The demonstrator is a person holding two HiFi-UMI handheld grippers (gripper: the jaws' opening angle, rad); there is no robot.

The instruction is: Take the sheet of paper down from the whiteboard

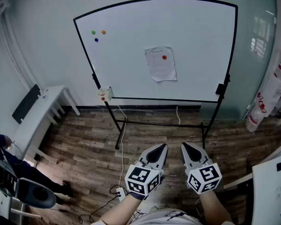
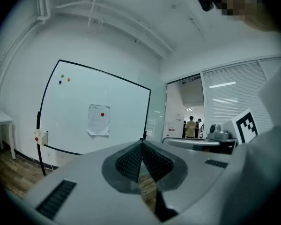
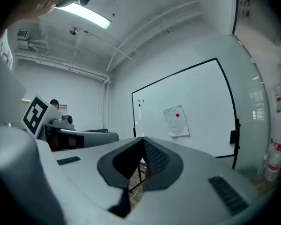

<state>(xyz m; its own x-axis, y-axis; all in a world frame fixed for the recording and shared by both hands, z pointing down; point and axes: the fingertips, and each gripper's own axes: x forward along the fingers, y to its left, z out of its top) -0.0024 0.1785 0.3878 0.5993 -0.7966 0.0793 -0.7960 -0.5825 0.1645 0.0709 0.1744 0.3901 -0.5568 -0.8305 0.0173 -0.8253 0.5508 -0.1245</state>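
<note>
At the bottom middle of the head view, the left gripper (image 1: 164, 146) and the right gripper (image 1: 184, 146) sit side by side. Both point up the picture toward the board. Each one has its two jaws pressed tight together, with nothing between them. Under them is a brown wood floor (image 1: 84, 144). Well apart from them, in the top half of the picture, stands the whiteboard (image 1: 131, 64) on a black stand. The sheet of paper (image 1: 160, 67) hangs on the board, a little right of its middle. A red magnet (image 1: 164, 57) sits near the top of the paper. Three small magnets, green (image 1: 93, 32), orange (image 1: 103, 32) and blue (image 1: 96, 40), sit in the board's upper left corner. A little white box (image 1: 105, 93) is at the board's lower left corner.
</note>
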